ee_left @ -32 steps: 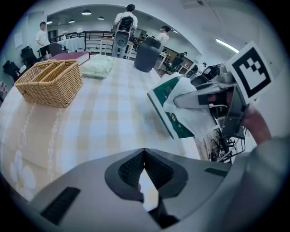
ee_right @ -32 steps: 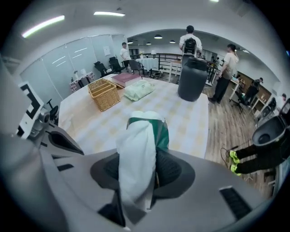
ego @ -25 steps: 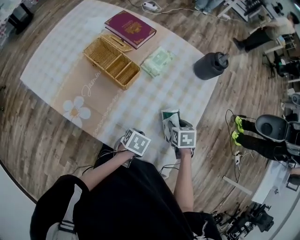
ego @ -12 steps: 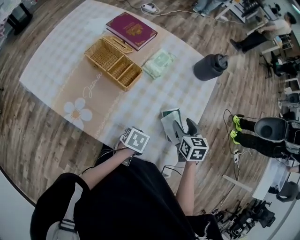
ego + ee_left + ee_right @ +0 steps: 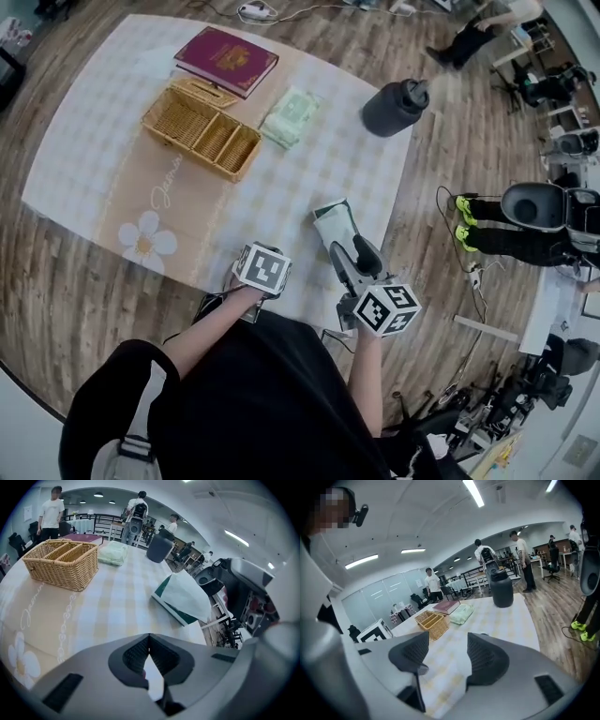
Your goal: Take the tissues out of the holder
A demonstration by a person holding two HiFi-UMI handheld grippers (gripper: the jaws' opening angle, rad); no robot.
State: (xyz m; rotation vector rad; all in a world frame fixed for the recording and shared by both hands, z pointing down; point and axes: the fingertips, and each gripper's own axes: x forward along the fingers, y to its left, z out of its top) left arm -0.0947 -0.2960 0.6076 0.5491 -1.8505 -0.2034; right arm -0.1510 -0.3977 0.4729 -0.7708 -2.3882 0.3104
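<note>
The wicker holder (image 5: 202,134) (image 5: 63,564) stands at the far side of the checked cloth, and a pale green tissue pack (image 5: 291,114) (image 5: 112,553) lies just right of it. A green-and-white tissue pack (image 5: 333,220) (image 5: 185,597) lies flat on the cloth near the front right. My right gripper (image 5: 352,251) (image 5: 447,644) hovers above and behind that pack. Its jaws have just been opening; they stand wide apart with nothing between them. My left gripper (image 5: 149,639) stays low at the front edge under its marker cube (image 5: 262,269), tips touching, holding nothing.
A dark red book (image 5: 227,61) lies behind the holder. A dark bottle (image 5: 394,106) (image 5: 502,590) stands at the cloth's far right corner. The cloth (image 5: 112,159) bears a daisy print at front left. People and office chairs fill the room beyond.
The right gripper let go of the green-and-white pack, which went from upright in its jaws to lying flat on the cloth. That gripper then rose and drew back. The left gripper stayed put.
</note>
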